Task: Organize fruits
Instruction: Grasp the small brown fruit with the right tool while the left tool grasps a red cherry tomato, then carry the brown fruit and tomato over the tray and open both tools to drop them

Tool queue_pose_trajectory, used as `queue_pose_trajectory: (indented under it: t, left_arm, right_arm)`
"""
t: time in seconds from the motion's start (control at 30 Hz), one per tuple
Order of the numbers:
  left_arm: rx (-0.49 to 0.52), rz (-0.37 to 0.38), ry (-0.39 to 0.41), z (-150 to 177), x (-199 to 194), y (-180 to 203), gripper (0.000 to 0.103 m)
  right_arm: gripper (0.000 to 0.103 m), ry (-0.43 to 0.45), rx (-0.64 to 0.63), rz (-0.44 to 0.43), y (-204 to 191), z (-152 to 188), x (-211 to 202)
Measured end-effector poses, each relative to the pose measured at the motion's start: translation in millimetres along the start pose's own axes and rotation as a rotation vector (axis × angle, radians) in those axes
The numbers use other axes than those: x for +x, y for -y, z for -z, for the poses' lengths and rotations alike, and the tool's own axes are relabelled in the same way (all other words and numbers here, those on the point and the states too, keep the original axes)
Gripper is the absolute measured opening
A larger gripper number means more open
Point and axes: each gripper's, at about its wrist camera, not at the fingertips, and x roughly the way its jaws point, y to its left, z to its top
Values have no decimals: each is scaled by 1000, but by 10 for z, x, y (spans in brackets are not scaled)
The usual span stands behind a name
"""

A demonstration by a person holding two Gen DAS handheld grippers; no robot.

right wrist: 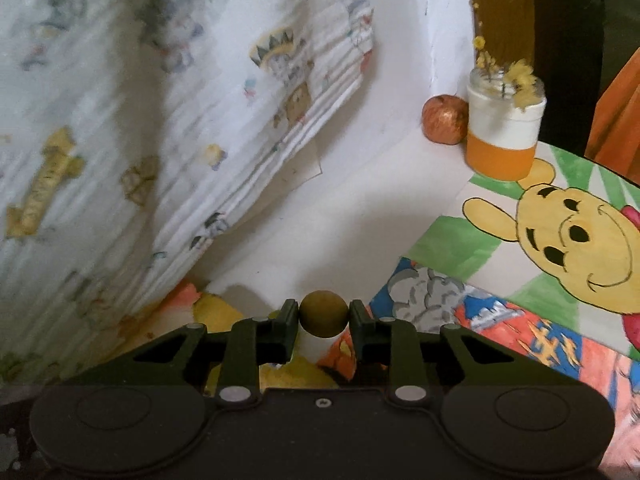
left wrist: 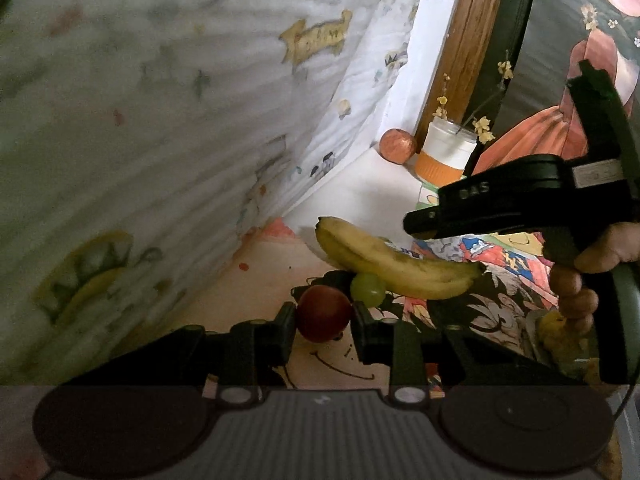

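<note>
My left gripper point(left wrist: 324, 314) is shut on a red apple point(left wrist: 323, 313), held just above the painted table. Right behind it lie a green grape point(left wrist: 368, 289) and a bunch of bananas point(left wrist: 394, 258). My right gripper point(right wrist: 324, 314) is shut on a small olive-green round fruit point(right wrist: 323, 314). The right gripper also shows in the left wrist view point(left wrist: 424, 224), hovering above and to the right of the bananas, with the hand behind it. An orange-red apple point(left wrist: 397, 146) sits far back in the corner, also in the right wrist view point(right wrist: 444, 120).
A white and orange jar with yellow flowers point(right wrist: 504, 136) stands beside the far apple. A patterned white cloth point(right wrist: 160, 120) hangs along the left. Painted sheets, one with a yellow bear point(right wrist: 580, 236), cover the table. A wooden post point(left wrist: 464, 40) stands behind.
</note>
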Motion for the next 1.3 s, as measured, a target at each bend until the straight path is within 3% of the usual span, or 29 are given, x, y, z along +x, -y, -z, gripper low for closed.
queue_pose_trajectory:
  t: [0.53,0.93,1.3]
  left_arm:
    - [52,-14,56,33,-797,414,33]
    - [89,37,66,264,-1140,813,33]
    - [82,113,33,641,-1291,1177,33]
  right_arm:
    - [30,102,-9,-55,3,461,-1208]
    - [30,172,13,-26,321,1086,-1889]
    - [30,195,-28,13,449,1669,-2270]
